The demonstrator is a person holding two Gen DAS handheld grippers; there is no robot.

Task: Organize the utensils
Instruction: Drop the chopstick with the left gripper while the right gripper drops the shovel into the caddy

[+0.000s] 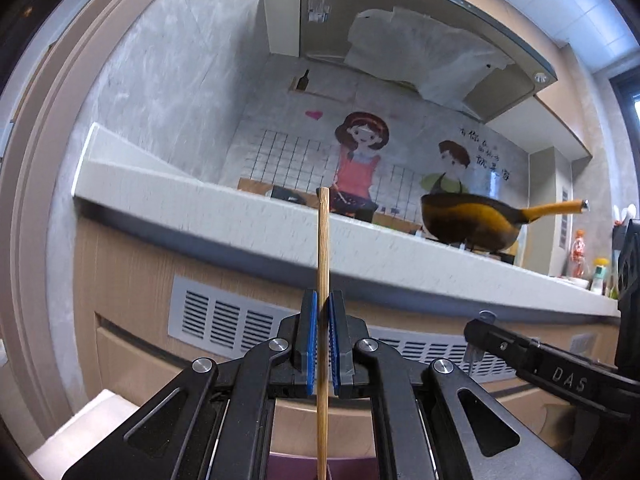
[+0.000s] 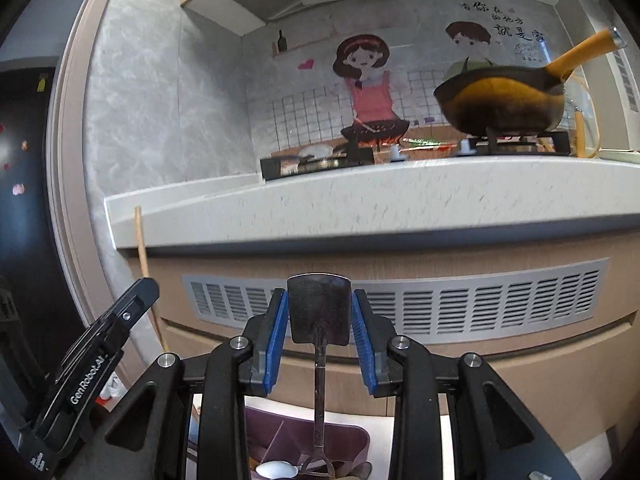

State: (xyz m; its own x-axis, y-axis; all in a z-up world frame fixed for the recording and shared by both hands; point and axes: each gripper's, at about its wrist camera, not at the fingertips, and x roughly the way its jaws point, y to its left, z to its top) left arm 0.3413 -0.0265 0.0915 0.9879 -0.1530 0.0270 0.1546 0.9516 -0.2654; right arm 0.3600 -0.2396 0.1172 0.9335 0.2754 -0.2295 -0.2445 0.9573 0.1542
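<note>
- Left gripper (image 1: 323, 312) clamps a chopstick (image 1: 322, 248), upright, long axis vertical.
- Right gripper (image 2: 320, 312) grips a spatula (image 2: 319, 308) by its blade, blade up, handle down.

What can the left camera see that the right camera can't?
Only the left camera shows the left tool head-on, shut on a chopstick, and bottles at the far right. Only the right camera shows the right tool gripping a metal spatula, a purple holder with a white spoon below, and the black fridge. Both show the counter, pan and cartoon wall.
</note>
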